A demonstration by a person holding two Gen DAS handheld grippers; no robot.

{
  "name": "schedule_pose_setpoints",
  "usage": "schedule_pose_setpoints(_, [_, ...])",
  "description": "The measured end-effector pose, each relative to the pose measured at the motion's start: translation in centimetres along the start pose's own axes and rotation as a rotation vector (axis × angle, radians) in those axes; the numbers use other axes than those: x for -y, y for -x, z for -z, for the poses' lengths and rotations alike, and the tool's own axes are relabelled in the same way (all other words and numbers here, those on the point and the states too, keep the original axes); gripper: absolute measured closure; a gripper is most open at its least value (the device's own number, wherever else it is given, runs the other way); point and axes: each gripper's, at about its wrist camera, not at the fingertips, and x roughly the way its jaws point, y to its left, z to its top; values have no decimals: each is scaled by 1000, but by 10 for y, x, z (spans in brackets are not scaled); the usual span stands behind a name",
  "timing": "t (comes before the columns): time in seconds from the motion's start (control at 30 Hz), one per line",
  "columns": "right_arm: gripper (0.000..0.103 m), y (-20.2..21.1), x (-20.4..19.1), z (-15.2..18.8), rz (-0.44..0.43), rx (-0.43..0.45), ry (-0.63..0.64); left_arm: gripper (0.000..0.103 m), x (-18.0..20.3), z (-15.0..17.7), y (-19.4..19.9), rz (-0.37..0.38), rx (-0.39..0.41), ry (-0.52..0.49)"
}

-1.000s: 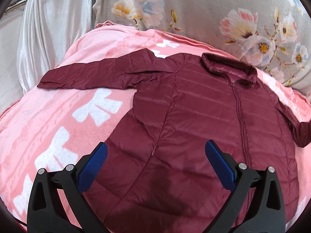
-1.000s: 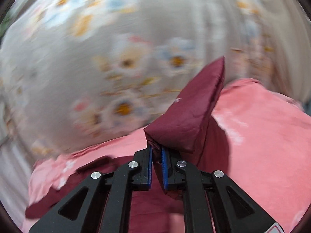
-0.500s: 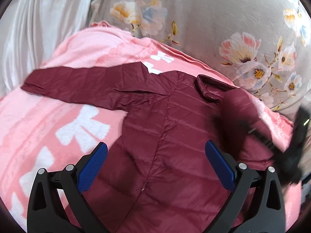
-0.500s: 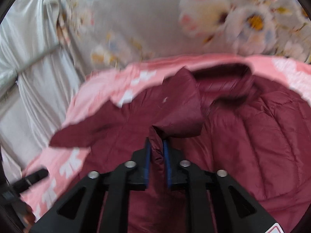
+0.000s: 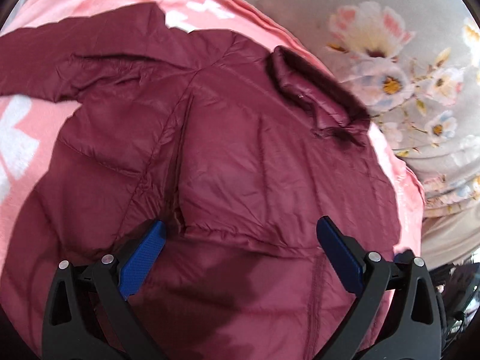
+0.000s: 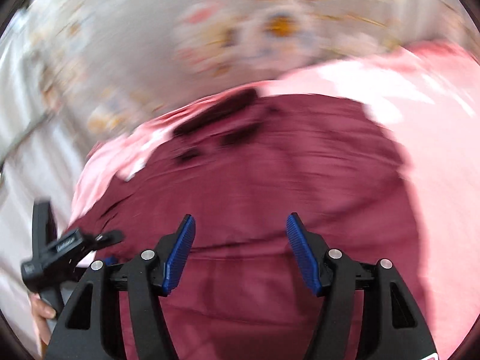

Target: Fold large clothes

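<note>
Pink bedding [image 5: 90, 3] with white patterning is covering the surface and carrying a maroon quilted jacket [image 5: 240, 156], which is lying spread flat, its collar [image 5: 312, 87] toward the grey floral fabric [image 5: 390, 45] behind and one sleeve [image 5: 75, 63] stretching out to the left in the left wrist view. Left gripper [image 5: 238, 252] is hovering above the jacket's body with its jaws standing wide, gripping nothing. Right gripper [image 6: 240, 252] is opening its jaws over the jacket, blue pads [image 6: 180, 255] clear of the cloth, nothing between them.
</note>
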Motion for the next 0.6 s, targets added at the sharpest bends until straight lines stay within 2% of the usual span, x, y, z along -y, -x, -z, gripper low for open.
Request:
schedule_pose_setpoints(0.1, [40,8,50,-3,52,4,-130,7,-2,-1,0,-1,29,16])
schedule_pose_setpoints(0.2, [40,10,79,-8,62,25,-212,28,-2,-8,-3,5,33,23])
schedule_pose_setpoints(0.27, [40,5,86,-13,72,33,-233,71,2,-15,-9,-29,22,-4])
schedule_pose_setpoints(0.3, [42,1,90,-17,67,35,-243,77,2,-18,-11,-51,23,-10])
schedule_pose_setpoints(0.37, [45,-7,92,-24,70,36,-262,92,4,-28,-8,-47,42,-16])
schedule_pose_setpoints(0.43, [55,-17,98,-35,86,38,-281,94,9,-40,3,-71,95,-40])
schedule_pose_setpoints(0.47, [67,-20,99,-38,87,39,-287,94,13,-45,9,-90,128,-54])
schedule_pose_setpoints(0.5, [85,-25,100,-43,81,38,-297,94,15,-51,15,-106,157,-68])
schedule_pose_setpoints(0.53, [94,-29,101,-46,72,34,-302,95,18,-58,22,-118,188,-81])
schedule_pose_setpoints(0.57, [99,-33,100,-50,56,33,-303,95,20,-64,26,-127,205,-88])
schedule_pose_setpoints(0.6, [100,-32,96,-53,48,57,-294,95,19,-68,28,-136,214,-90])
